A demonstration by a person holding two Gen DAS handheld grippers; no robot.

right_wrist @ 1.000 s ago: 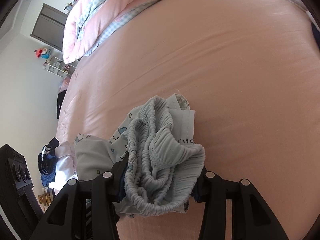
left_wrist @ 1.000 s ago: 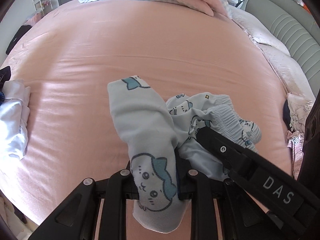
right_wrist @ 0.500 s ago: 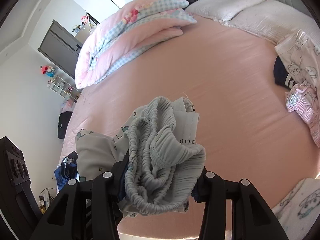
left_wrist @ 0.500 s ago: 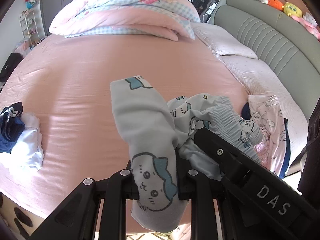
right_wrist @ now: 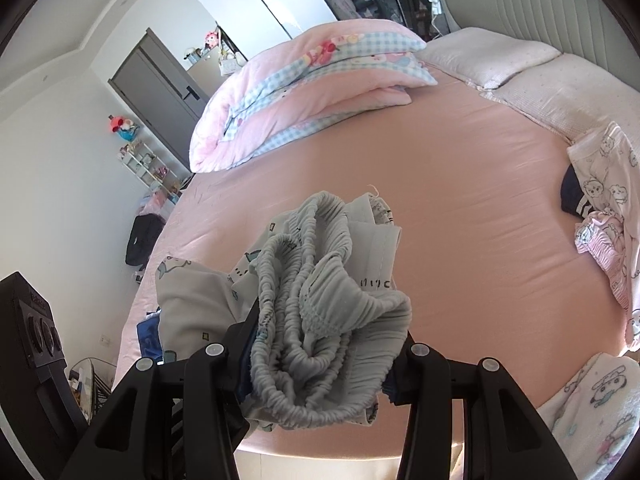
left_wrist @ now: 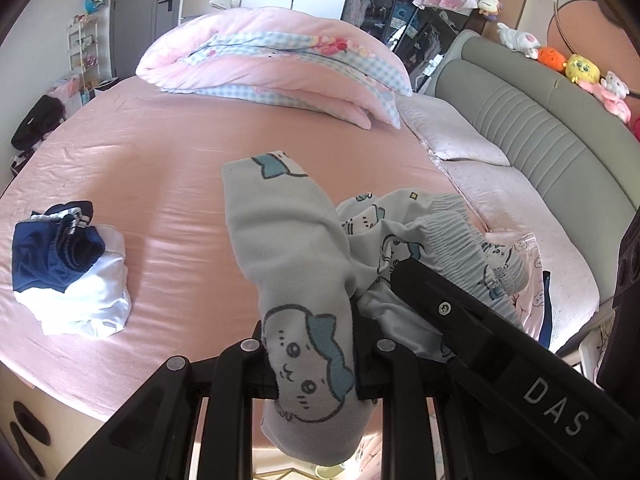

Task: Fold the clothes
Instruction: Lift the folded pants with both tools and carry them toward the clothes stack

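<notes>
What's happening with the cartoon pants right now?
Left gripper shut on pants leg. Right gripper shut on waistband. Pants lifted above bed. Nothing blocking.

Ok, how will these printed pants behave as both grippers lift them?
Probably floppy: the pants drape limp over the left gripper. Likely light, since two pinches hold them clear of the bed. The bunched waistband in the right gripper may stretch or slip.

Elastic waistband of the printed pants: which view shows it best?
The right wrist view: the gathered waistband fills the centre, clamped in the right gripper. The left wrist view shows it only partly, behind that gripper's finger.
</notes>
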